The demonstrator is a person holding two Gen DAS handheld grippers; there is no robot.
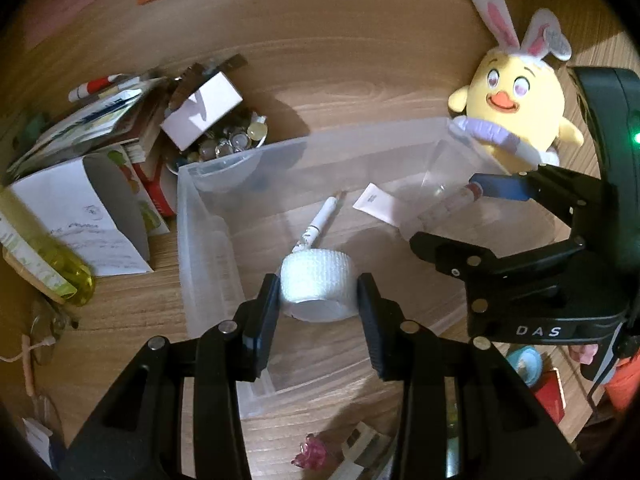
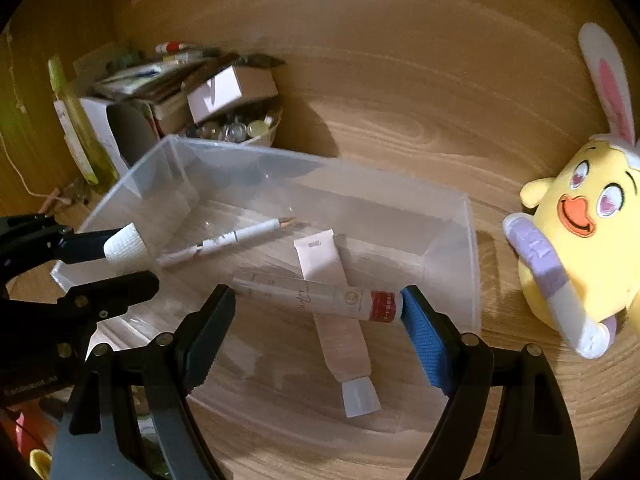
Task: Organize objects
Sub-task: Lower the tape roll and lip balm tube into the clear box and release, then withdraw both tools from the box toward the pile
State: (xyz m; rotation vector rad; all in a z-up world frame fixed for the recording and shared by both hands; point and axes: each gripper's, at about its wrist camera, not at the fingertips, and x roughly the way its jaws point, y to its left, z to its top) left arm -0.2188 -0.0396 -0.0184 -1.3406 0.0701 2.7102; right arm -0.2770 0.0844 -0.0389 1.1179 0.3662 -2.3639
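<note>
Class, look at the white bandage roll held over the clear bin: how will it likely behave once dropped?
The bandage roll looks soft and woven, so it probably lands quietly and unharmed. Being round, it may roll inside the bin if it lands on its side. It seems light.

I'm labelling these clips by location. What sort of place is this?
Probably a home desk or bedroom table, not a workshop. A yellow plush chick sits on the wood-grain tabletop, books and papers are piled loosely in a corner, and cosmetic-style tubes lie in a clear plastic bin.
</note>
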